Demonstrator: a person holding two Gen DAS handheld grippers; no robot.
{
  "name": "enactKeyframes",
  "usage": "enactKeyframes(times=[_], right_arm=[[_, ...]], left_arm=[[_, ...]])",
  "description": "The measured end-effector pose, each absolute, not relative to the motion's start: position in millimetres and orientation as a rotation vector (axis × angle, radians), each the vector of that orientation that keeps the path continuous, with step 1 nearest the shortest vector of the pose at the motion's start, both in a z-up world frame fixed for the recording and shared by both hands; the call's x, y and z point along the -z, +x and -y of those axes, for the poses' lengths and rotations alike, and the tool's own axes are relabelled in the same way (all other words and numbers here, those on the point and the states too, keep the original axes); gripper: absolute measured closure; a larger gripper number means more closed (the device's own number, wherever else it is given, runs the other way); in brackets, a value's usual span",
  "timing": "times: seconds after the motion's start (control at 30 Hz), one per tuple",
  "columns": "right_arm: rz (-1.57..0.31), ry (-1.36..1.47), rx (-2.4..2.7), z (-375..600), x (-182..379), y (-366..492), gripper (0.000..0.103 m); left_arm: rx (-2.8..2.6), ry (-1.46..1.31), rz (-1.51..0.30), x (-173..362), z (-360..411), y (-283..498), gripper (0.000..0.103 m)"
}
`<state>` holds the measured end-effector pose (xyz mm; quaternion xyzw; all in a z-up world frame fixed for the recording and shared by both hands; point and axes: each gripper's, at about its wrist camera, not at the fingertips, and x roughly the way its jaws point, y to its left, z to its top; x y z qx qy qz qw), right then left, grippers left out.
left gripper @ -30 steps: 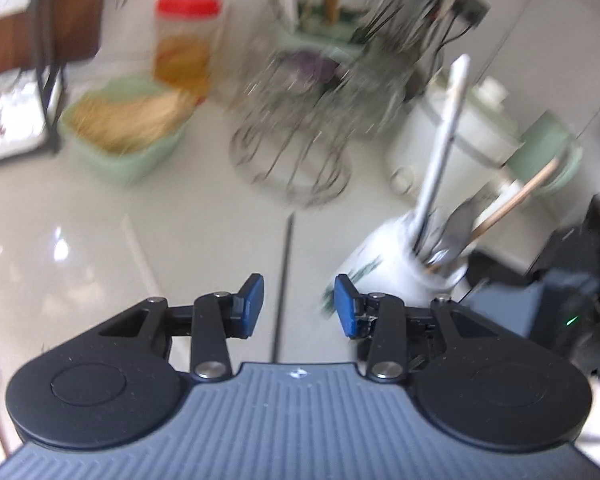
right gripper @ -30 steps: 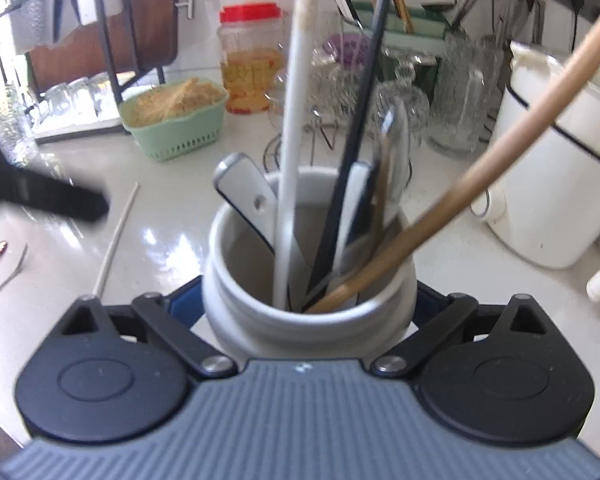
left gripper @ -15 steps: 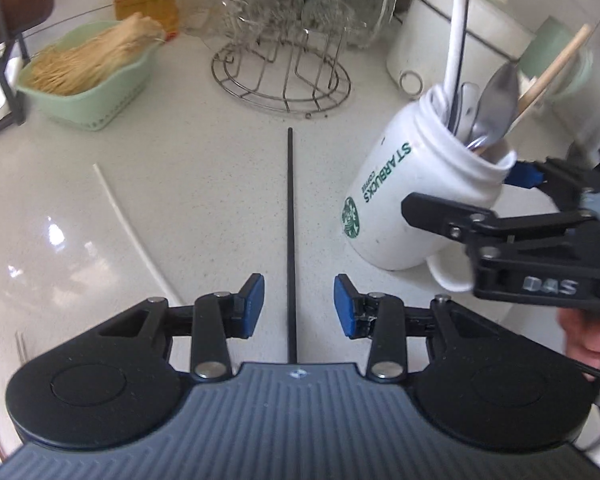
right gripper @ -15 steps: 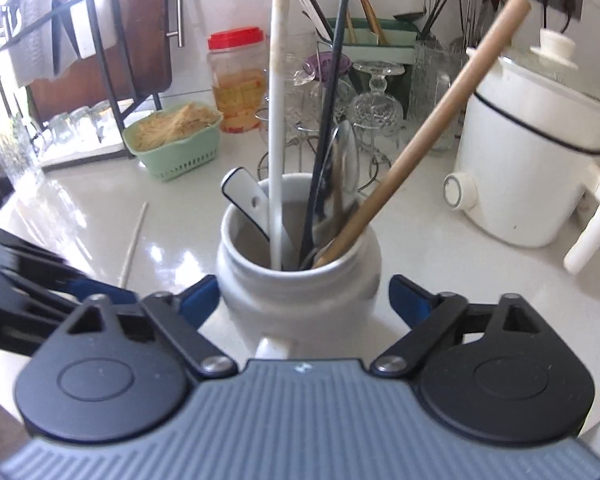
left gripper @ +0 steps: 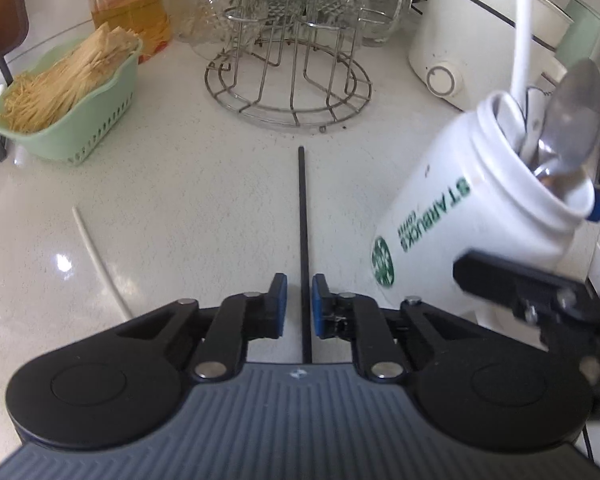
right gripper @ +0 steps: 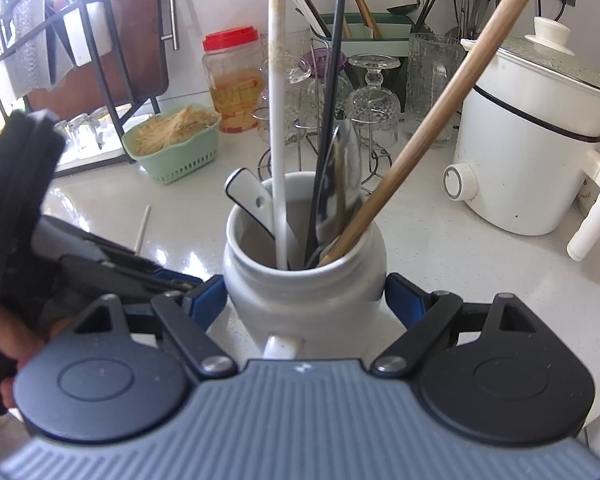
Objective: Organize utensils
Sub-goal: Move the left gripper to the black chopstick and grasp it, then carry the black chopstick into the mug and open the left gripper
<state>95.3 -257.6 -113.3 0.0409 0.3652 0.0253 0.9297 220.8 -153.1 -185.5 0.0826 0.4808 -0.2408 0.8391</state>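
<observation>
My left claw (left gripper: 299,306) has just been closing around the thin black chopstick (left gripper: 302,224) lying on the white bench (left gripper: 180,200); the blue pads sit just beside it, a sliver apart. My right claw (right gripper: 306,300) is spread wide either side of the white ceramic mug (right gripper: 304,280) full of utensils, not touching it.

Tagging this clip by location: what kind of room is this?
Most likely a home kitchen counter: a white electric cooker, upturned glasses on a wire drying rack, and a white mug filled with spoons and chopsticks on the pale stone countertop.
</observation>
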Motion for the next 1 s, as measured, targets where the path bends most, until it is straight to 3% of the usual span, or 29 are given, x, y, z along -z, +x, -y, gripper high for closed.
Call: enactKeyframes(times=[0.07, 0.43, 1.0], right_arm=[[-0.748, 0.084, -0.054, 259, 113, 95, 0.015], [-0.751, 0.076, -0.054, 258, 113, 96, 0.015], [-0.749, 0.070, -0.053, 256, 113, 95, 0.015]], left_arm=[[0.500, 0.203, -1.008, 186, 158, 222, 0.098], [0.453, 0.153, -0.974, 166, 146, 226, 0.099], [0.530, -0.118, -0.606, 24, 142, 218, 0.099]])
